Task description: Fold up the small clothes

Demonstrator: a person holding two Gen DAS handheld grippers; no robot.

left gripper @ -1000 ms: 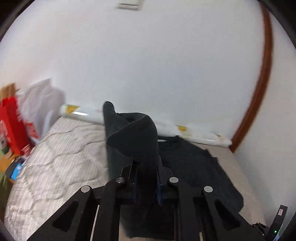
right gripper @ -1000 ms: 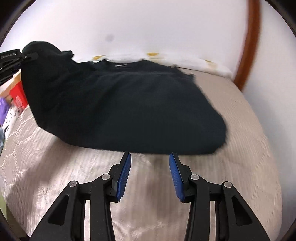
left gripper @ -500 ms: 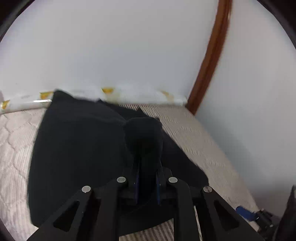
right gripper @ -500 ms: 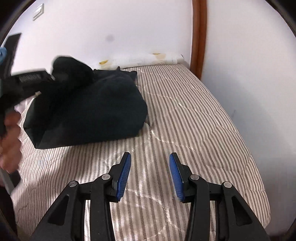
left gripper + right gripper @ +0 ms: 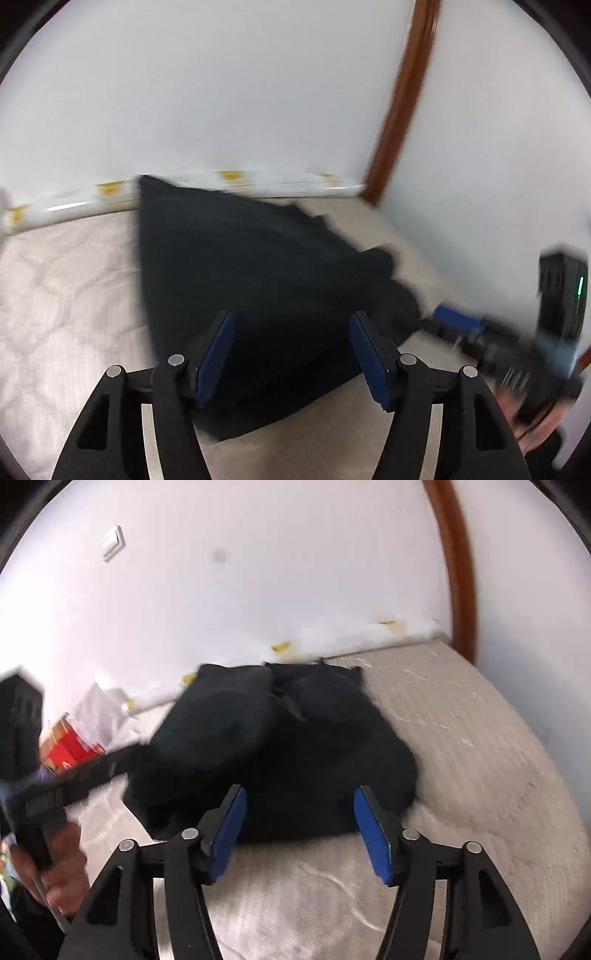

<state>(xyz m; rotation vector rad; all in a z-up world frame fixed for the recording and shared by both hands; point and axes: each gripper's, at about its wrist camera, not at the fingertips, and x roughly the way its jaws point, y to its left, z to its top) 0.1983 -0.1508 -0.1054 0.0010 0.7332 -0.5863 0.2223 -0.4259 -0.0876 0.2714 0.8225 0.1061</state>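
Observation:
A black garment [image 5: 251, 273] lies folded over on the pale striped mattress [image 5: 66, 295]. My left gripper [image 5: 290, 350] is open and empty, just above the garment's near edge. In the right wrist view the same garment [image 5: 295, 738] lies bunched in front of my right gripper [image 5: 299, 827], which is open and empty. The left gripper also shows at the left of the right wrist view [image 5: 92, 771], and the right gripper at the right of the left wrist view [image 5: 480, 328]. Both views are blurred.
A white roll with yellow marks [image 5: 258, 184] lies along the wall at the mattress's far edge. A brown door frame [image 5: 402, 99] stands in the right corner. A red box [image 5: 70, 749] and a white bag [image 5: 99, 709] sit off the mattress's left side.
My left gripper has opened and let go of the black cloth, which now lies on the rest of the garment. My right gripper has opened wider and swung left toward the garment.

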